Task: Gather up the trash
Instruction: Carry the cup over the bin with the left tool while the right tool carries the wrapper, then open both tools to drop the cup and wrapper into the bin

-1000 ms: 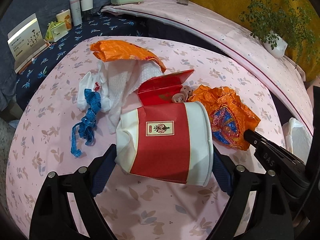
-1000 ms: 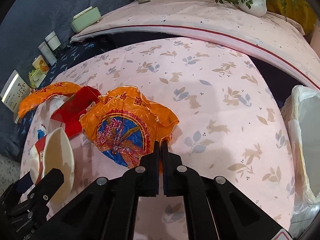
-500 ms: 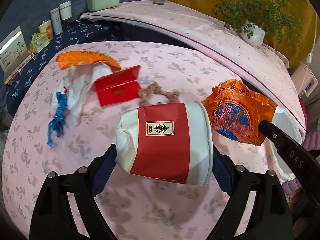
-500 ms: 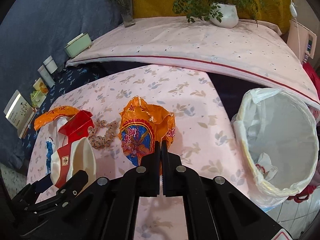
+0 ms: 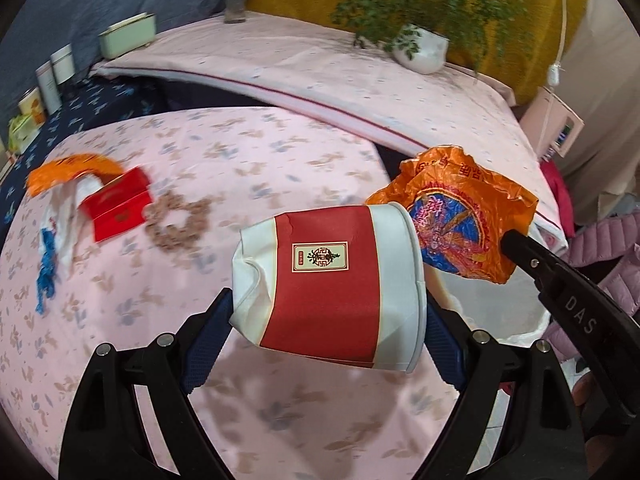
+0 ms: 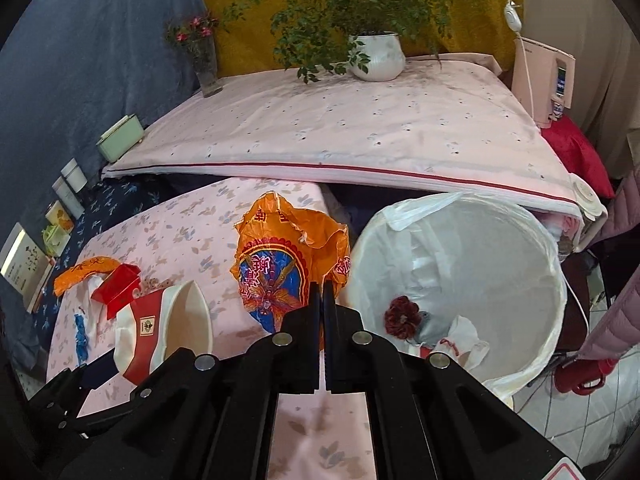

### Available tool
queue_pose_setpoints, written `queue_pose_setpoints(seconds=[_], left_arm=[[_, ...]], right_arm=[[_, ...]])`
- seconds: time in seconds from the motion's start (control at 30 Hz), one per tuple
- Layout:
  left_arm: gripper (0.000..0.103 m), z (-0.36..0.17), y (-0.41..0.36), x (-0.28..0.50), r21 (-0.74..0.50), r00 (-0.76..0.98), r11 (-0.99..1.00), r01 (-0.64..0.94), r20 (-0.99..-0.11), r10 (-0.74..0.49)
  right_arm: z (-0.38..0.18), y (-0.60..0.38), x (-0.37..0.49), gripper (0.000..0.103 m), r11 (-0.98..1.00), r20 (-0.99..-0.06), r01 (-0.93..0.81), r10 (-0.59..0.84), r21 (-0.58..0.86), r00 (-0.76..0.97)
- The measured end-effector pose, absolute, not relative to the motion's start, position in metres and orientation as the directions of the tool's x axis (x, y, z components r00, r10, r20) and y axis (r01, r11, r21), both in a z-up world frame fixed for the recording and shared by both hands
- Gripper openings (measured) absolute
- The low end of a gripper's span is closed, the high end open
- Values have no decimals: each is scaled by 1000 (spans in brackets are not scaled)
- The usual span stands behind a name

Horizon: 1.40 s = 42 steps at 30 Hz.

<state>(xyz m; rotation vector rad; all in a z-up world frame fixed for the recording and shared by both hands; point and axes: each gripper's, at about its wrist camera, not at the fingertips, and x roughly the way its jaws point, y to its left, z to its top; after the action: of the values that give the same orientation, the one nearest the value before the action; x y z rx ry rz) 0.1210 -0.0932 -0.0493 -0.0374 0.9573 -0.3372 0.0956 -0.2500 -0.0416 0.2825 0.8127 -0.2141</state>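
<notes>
My left gripper (image 5: 326, 316) is shut on a crushed red-and-white paper cup (image 5: 328, 288), held on its side above the pink table; the cup also shows in the right wrist view (image 6: 160, 324). My right gripper (image 6: 322, 292) is shut on an orange printed wrapper (image 6: 280, 256), held in the air near the table's right edge, next to the white-lined trash bin (image 6: 460, 280). The wrapper also shows in the left wrist view (image 5: 456, 228). On the table lie a red box (image 5: 116, 206), an orange wrapper (image 5: 68, 166) over white tissue, a blue tape (image 5: 46, 268) and a brown bead string (image 5: 176, 224).
The bin holds a dark red flower-like scrap (image 6: 402, 316) and other waste. A raised pink-covered surface (image 6: 360, 128) behind the table bears a potted plant (image 6: 376, 56), a flower vase (image 6: 204, 60) and a green box (image 6: 120, 138). Cans and boxes (image 6: 68, 188) stand on the blue cloth at left.
Both grippers have lifted and moved right towards the bin with the cup and the orange wrapper. The bin now fills the right of the right wrist view.
</notes>
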Motion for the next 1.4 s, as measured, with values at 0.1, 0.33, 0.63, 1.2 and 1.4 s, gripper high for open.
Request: queue_pose_setpoints(seconds=[0.1,0.33,0.63,1.2,1.4], left_arm=[[83,-47,-117,121,-195,514,931,308,-789,-335],[83,-44,-173,126,-264,457,873,410,-769,-447],[87,-51,-204,136,-328,397,838,436,-766,-506],[88,-66,-141,110,-262,446,876,404,-780,-439],[90,-100,-144,72,-203,402,852,482,-813,-421]], right_arm=[[-38,-271,90,2,932,-735,336,-133,135,665],[-41,-322,81,2,895,-739,428,-203,126,643],[-51,-360,75,2,860,-748,495,-243,129,617],[-62,-354,70,2,869,-760,484,-245,103,602],[-71,-349,62,2,873,-776,474,-215,120,593]])
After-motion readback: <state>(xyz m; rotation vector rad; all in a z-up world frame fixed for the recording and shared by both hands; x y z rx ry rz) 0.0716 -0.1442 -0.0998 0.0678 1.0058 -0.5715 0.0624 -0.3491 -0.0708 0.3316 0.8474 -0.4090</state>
